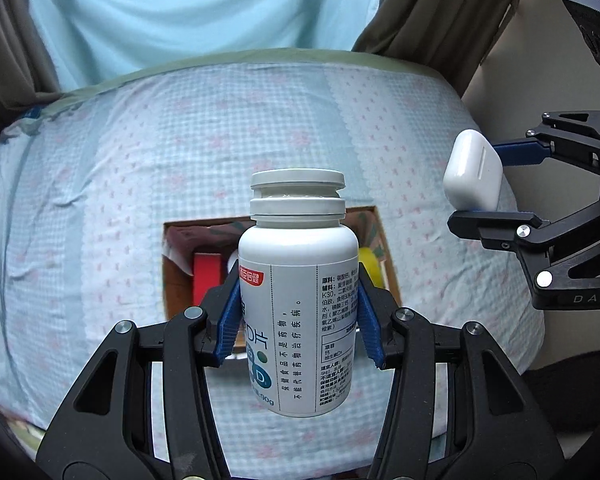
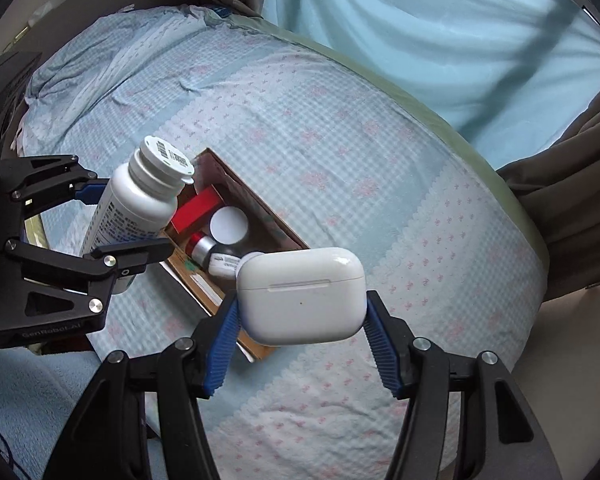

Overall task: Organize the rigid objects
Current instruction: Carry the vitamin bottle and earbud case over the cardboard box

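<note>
The left gripper [image 1: 298, 312] has its blue pads pressed against both sides of a white pill bottle [image 1: 298, 300], jaws closed partway around its body, holding it in the air above the cardboard box [image 2: 236, 216]. The right gripper [image 2: 302, 316] clamps a white earbud case [image 2: 302, 294] across its ends, also raised above the box, at its near corner. The box rests on the checked bedspread [image 2: 340, 140] and contains a red carton [image 2: 194, 210], a white round lid [image 2: 229, 225] and small bottles.

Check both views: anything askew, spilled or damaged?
Nothing spilled or damaged. The bottle is capped in the left gripper; the earbud case sits closed but slightly tilted in the right gripper. Items in the box lie jumbled.
</note>
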### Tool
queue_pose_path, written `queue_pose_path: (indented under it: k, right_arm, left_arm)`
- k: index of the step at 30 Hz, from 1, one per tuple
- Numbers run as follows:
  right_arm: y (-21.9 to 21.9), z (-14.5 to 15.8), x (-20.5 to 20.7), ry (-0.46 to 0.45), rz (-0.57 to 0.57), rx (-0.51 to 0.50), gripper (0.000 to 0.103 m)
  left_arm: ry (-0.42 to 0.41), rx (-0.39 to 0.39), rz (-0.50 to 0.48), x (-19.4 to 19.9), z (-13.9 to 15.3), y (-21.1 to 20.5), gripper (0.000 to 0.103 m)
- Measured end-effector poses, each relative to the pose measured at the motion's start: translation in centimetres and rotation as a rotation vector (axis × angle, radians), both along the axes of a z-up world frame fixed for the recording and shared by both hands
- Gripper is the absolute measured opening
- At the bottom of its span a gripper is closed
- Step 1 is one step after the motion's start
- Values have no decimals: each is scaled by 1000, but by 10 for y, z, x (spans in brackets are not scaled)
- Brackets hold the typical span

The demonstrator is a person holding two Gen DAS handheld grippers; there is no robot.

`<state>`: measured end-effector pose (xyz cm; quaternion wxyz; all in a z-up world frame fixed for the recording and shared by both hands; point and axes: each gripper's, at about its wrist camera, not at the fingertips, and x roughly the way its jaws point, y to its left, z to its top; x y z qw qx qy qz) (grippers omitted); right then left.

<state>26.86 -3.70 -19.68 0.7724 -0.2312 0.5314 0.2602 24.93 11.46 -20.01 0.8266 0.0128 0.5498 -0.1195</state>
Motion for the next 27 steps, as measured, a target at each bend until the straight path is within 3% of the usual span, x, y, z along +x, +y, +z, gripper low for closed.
queue_pose_path:
  k: [6,12,20,27]
  right_arm:
    - [51,-29,7,67,-144,15,56]
    - [85,-77,12,155,-246,26,56]
    - [86,-141,38,259,-430,53,56]
    - [69,-184,70,323,-600,66,56]
  left_arm:
    - [77,-6,-34,16,-35,55,46]
    - [157,-18,-36,32,-83,84,46]
    - [276,-23,-58,59,-147,86,46]
    - [329,-12,-70,91,-188,67,46]
